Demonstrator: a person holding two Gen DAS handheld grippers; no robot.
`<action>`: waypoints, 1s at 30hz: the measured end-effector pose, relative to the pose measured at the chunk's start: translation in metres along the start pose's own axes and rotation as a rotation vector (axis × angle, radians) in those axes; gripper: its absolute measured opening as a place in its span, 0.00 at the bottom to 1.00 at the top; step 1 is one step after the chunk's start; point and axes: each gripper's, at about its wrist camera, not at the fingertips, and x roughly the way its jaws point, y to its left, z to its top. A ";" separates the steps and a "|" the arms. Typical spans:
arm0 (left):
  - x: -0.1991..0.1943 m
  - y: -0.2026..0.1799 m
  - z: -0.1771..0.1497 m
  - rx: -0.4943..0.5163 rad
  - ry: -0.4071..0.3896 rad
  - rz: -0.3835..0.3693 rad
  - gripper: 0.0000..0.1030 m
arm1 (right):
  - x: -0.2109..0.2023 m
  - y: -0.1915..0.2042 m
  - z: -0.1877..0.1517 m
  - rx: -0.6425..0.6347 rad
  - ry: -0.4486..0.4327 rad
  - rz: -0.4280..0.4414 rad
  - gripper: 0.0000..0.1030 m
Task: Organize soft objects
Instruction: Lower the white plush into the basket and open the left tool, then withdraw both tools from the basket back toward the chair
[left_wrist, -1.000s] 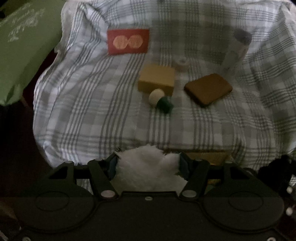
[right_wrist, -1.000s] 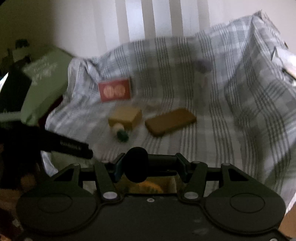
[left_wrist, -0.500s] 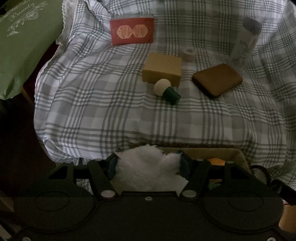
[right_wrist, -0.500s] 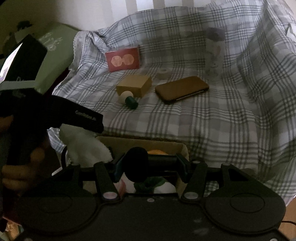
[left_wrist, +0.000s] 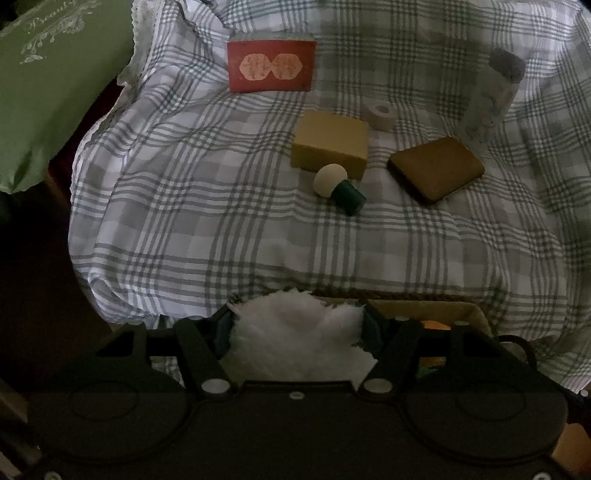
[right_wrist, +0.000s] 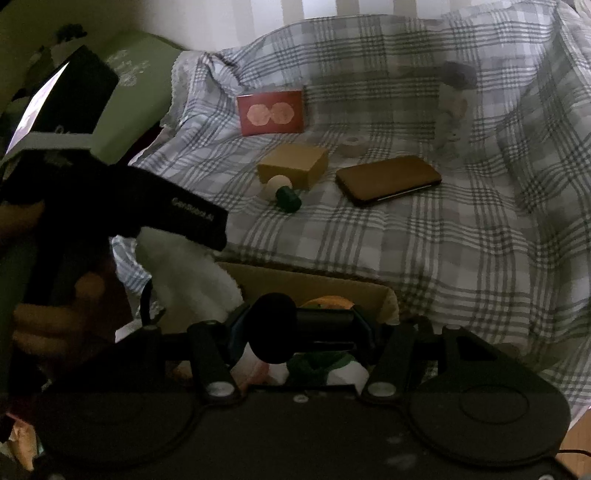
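1 plaid cloth is spread over the whole surface and rucked up at the back and sides. 1 green cushion is seen at its left edge. 1 cardboard box is set at the near edge of the cloth, open at the top, with orange, green and white soft items seen inside; their number cannot be told. 1 red card is propped at the back, 1 tan block lies mid-cloth, and 1 brown case lies flat to its right, apart from it. 1 bottle is stood upright behind the case. 1 cream-and-green mushroom toy is tipped on its side, touching the block's near edge. 1 tape roll lies just behind the block. The left gripper is held level just beside the box's left end, its 2 fingers closed narrowly on 1 white plush, which bulges between them and hangs below; in the right view the plush is seen at the box's left rim. The right gripper is held over the box, 1 black ball clamped between its 2 fingers. The left hand is wrapped around its handle.
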 end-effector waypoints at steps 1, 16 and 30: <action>0.000 0.000 0.000 0.000 -0.003 0.006 0.66 | 0.000 0.001 0.000 -0.005 0.001 0.000 0.56; 0.005 0.003 -0.006 0.012 0.012 0.035 0.70 | 0.007 -0.004 0.003 0.032 0.021 -0.007 0.65; 0.006 -0.001 -0.016 0.043 0.046 0.047 0.76 | 0.016 -0.015 0.004 0.084 0.054 -0.031 0.75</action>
